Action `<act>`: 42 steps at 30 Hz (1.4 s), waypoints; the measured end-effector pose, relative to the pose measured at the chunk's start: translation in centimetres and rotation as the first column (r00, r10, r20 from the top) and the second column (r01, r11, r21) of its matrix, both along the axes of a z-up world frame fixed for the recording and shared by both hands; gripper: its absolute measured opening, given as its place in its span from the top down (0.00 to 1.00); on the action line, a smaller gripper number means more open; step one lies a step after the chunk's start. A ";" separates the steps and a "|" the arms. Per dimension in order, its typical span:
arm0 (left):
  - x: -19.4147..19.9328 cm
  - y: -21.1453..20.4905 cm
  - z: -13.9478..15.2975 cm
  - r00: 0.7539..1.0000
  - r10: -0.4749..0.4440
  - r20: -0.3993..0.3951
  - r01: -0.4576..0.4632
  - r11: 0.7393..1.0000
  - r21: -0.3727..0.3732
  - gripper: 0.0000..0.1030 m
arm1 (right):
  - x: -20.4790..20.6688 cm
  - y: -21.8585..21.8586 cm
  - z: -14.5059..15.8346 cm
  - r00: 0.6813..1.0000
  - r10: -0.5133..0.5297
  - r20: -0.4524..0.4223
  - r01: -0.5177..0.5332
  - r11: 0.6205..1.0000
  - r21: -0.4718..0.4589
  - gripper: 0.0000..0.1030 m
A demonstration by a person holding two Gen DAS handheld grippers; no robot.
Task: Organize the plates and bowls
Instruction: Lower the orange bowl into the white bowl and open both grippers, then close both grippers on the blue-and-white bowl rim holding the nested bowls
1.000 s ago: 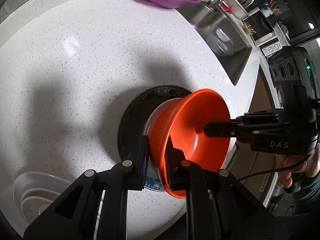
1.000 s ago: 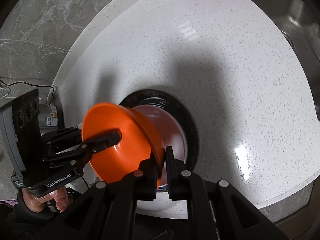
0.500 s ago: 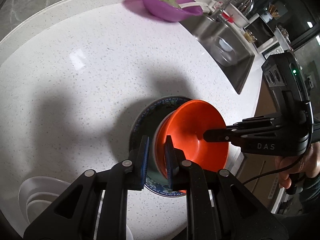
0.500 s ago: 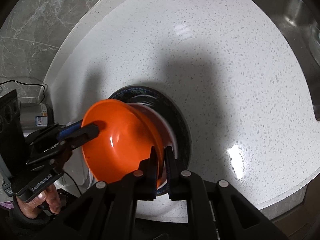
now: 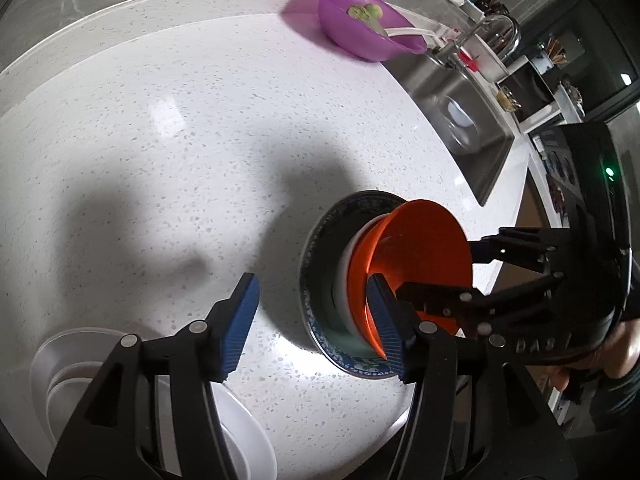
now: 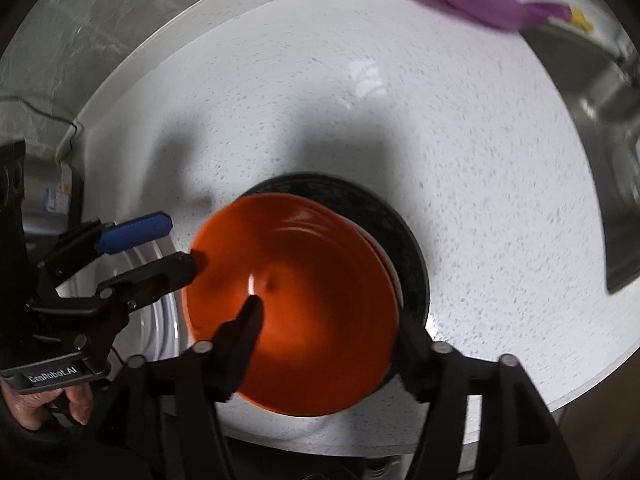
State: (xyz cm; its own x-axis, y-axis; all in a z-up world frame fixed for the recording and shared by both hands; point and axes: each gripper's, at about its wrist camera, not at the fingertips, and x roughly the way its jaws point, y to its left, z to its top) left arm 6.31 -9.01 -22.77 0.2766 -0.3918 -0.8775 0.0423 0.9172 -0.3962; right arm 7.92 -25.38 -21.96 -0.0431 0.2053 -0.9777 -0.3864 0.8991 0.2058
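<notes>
The orange bowl (image 6: 292,304) sits nested in a white bowl (image 5: 345,280), and that pair rests on one dark plate with a blue patterned rim (image 5: 320,280), near the front edge of the white speckled counter (image 5: 160,120). Readable writing: "GenRobot.AI" on the left gripper's body in the right wrist view, and "DAS" on the right gripper's body in the left wrist view. The left gripper (image 5: 316,320) has its jaws spread wide, one blue pad (image 5: 240,320) out over bare counter to the left of the plate and the other at the orange bowl's near rim; whether that pad touches the rim I cannot tell. It grips nothing. The right gripper (image 6: 328,328) is also spread wide, one finger over the orange bowl's inside and the other outside its right rim, clamping nothing. Counted: one orange bowl, one white bowl beneath it, one dark plate, and one purple bowl (image 5: 360,28) well beyond the plate at the counter's far edge, with green pieces in it. A stack of white dishes (image 5: 72,364) lies left of the plate; their number is unclear. A steel sink (image 5: 464,108) lies to the right of the plate, past the counter's edge.
</notes>
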 end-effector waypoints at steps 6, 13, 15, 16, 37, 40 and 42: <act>-0.3 0.7 0.0 1.000 0.022 0.008 -0.022 1.000 -0.007 0.48 | -0.7 1.7 1.3 0.991 0.070 0.113 -0.058 0.993 -0.107 0.27; -1.0 0.8 -0.3 1.000 0.016 0.005 -0.016 1.000 -0.006 0.48 | -1.5 1.3 1.5 0.984 0.069 0.162 -0.054 0.994 -0.094 0.21; -1.1 0.9 -0.2 1.000 0.009 0.008 -0.009 1.000 0.000 0.48 | -1.6 0.3 2.6 0.983 0.029 0.182 -0.023 0.999 -0.035 0.21; -1.2 1.1 0.0 1.000 0.002 0.017 -0.002 1.000 0.018 0.48 | -1.6 -0.4 3.6 0.981 0.004 0.196 -0.009 1.000 0.025 0.21; 0.1 -1.3 -3.9 0.975 -0.201 -0.098 0.208 0.975 0.073 0.48 | -1.5 -11.0 -1.1 0.977 -0.213 0.016 0.201 0.943 0.265 0.55; 0.5 -1.3 -4.4 0.977 -0.186 -0.101 0.195 0.977 0.087 0.48 | -1.2 -10.5 -1.7 0.981 -0.195 0.019 0.184 0.951 0.247 0.56; 0.7 -1.3 -4.7 0.978 -0.179 -0.104 0.189 0.978 0.093 0.47 | -0.9 -10.2 -2.1 0.982 -0.186 0.020 0.176 0.955 0.238 0.56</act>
